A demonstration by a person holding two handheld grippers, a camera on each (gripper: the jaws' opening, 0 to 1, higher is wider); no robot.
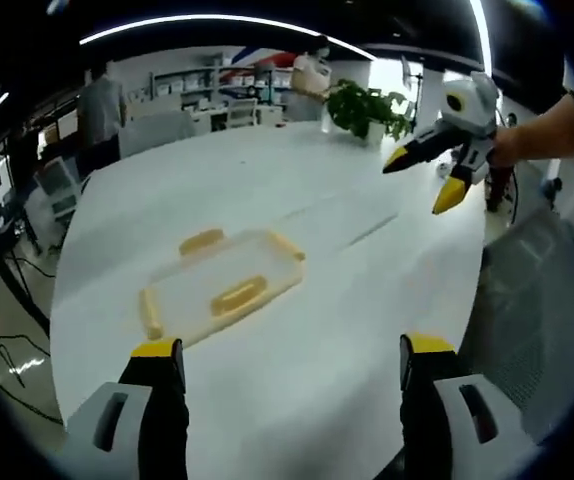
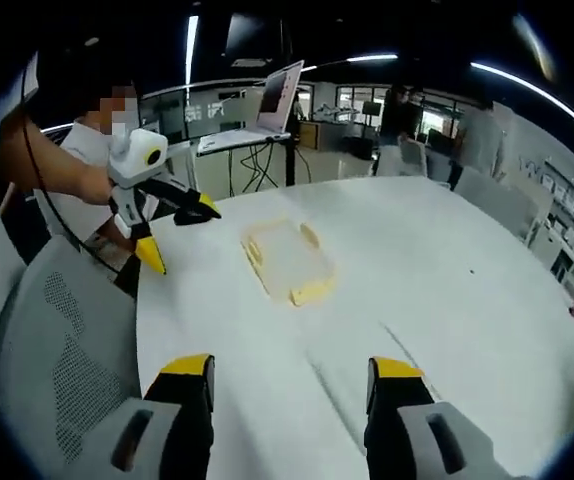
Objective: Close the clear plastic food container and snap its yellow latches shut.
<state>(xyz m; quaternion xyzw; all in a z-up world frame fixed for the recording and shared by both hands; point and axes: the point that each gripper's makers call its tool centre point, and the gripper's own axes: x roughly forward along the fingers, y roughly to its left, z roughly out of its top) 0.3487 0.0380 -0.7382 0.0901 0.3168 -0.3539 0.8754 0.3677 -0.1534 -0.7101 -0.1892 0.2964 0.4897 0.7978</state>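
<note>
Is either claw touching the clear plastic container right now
No, the clear plastic food container with yellow latches sits alone on the white round table, both claws held apart from it.

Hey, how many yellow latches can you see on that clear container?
4. On the clear container, in the left gripper view: one latch on the far side, one on the right end, one on the near side, one on the left end. None seems hidden.

Ahead of the left gripper's [image 1: 292,362] spread fingers, bare worktop [image 1: 347,300] runs to the container [image 1: 219,285], lying ahead and left. Beyond the right gripper's [image 2: 292,382] parted fingers, open worktop likewise. A mesh chair [image 2: 62,350] stands beside the left finger.
</note>
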